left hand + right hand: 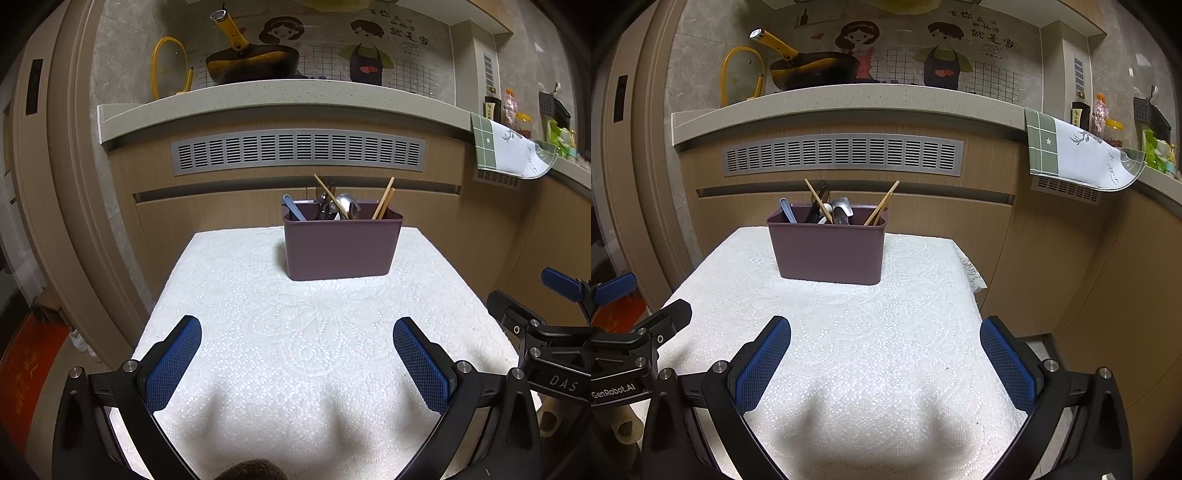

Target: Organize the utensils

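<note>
I'm looking into a small kitchen: a speckled counter (pixel 280 96) runs across the back with a yellow-handled pan (pixel 251 62) on it, a vent grille (pixel 297 151) below, and a green-and-white cloth (pixel 1075 155) hanging over the counter's right end. In front of me is a table under a white lace cloth (pixel 303 332), bare except for one thing.

That thing is the purple bin (pixel 341 245), standing upright toward the far edge of the table. The utensils are all inside it in a loose jumble: wooden chopsticks (pixel 384 199) leaning right, another chopstick (pixel 818 201) leaning left, a metal spoon (pixel 347 205) near the middle, and a blue-handled piece (pixel 293 208) at the left end. I can't tell whether the bin has dividers.

My left gripper (pixel 297 363) hangs above the near part of the table with its blue pads spread wide and nothing between them. My right gripper (pixel 884 363) is the same: fingers apart, empty, well short of the bin.

I judge that either sorting hasn't started or everything has already gone in; the pictures don't settle which. If I'm starting, the next move calls for reaching forward over the rim and closing on one item cleanly. The chopsticks on the right stand clear of the rest, so they look easiest to pinch without snagging the spoon.
</note>
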{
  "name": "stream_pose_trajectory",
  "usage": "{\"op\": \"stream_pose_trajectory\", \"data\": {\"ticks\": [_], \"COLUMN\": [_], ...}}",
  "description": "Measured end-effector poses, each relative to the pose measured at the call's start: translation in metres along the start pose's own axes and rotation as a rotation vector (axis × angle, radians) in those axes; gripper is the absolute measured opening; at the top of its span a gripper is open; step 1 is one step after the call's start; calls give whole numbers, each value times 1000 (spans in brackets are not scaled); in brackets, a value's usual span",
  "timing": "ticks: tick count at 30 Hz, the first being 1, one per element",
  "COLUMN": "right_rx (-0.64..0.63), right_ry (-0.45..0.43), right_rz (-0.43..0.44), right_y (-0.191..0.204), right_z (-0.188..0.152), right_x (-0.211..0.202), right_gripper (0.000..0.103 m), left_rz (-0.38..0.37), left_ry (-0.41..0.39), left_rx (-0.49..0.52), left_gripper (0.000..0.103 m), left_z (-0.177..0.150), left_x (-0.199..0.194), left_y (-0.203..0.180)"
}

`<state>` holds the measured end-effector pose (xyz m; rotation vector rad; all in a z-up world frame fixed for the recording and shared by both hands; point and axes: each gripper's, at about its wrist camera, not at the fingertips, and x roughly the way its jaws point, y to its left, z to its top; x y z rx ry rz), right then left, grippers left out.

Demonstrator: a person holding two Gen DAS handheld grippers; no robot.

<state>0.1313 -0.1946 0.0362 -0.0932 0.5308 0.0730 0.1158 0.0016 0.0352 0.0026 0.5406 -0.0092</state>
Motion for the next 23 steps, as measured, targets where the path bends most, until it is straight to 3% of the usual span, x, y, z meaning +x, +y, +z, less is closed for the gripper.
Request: {"op": "stream_pose_trajectory", "data": {"ticks": [23], "right_rx": [11], "right_ry": [6], "right_rz": [12], "right_y": [-2], "right_z": [-1], "right_x": [1], "right_gripper": [102], "left_rz": [18], "left_ry": [-1], "left_rx": [9], "left_gripper": [103], "left_z": [0], "left_x": [-1], "left_y": [2]}}
